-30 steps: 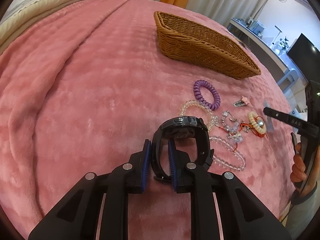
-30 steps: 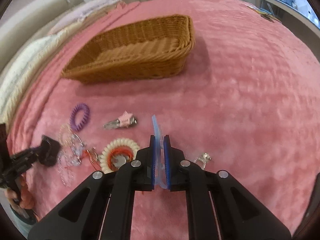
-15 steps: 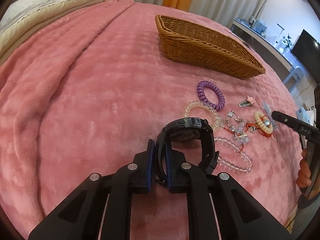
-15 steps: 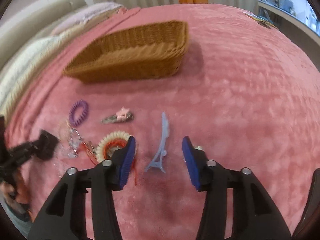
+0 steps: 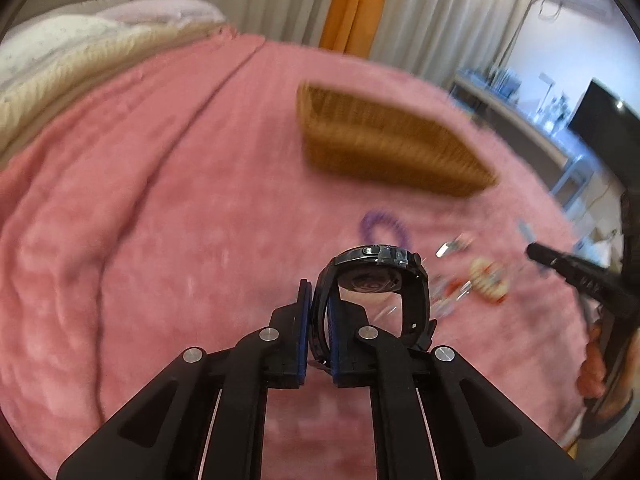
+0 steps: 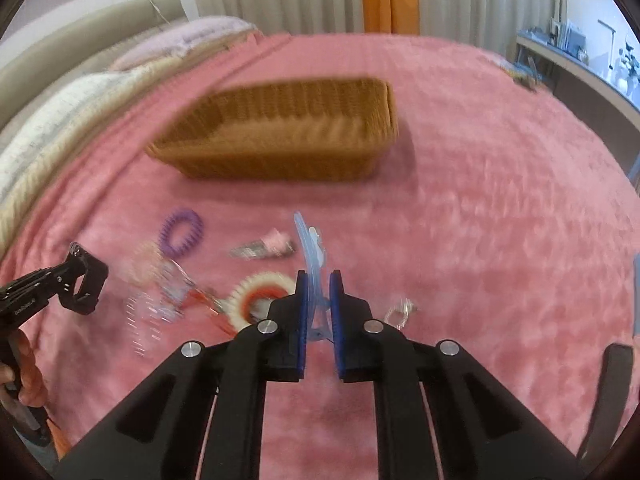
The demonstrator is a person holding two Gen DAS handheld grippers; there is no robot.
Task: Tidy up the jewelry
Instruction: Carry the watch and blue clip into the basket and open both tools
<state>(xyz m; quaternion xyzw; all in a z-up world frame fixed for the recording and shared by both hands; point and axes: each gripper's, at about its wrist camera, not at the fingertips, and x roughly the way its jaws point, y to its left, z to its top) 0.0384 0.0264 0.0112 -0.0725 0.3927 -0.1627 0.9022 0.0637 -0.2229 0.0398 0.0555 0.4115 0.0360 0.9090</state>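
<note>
My left gripper (image 5: pixel 319 312) is shut on the strap of a black wristwatch (image 5: pixel 378 280) and holds it above the pink blanket. My right gripper (image 6: pixel 318 300) is shut on a pale blue hair clip (image 6: pixel 310 252), lifted off the blanket. A wicker basket (image 5: pixel 384 148) stands beyond both; it also shows in the right wrist view (image 6: pixel 280 132). A purple spiral hair tie (image 6: pixel 181 232), a pink star clip (image 6: pixel 264 245), a white and red bracelet (image 6: pixel 256 292), clear bead bracelets (image 6: pixel 156 292) and a small silver ring (image 6: pixel 400 312) lie on the blanket.
The pink blanket (image 5: pixel 140 220) covers the bed. Cream and white bedding (image 5: pixel 72 52) lies at the far left. A desk and a dark screen (image 5: pixel 604 128) stand at the right. The left gripper with the watch shows in the right wrist view (image 6: pixel 76 284).
My left gripper lifted the watch off the blanket. My right gripper opened over the blue clip, then closed on it again and raised it. Both views are blurred by motion.
</note>
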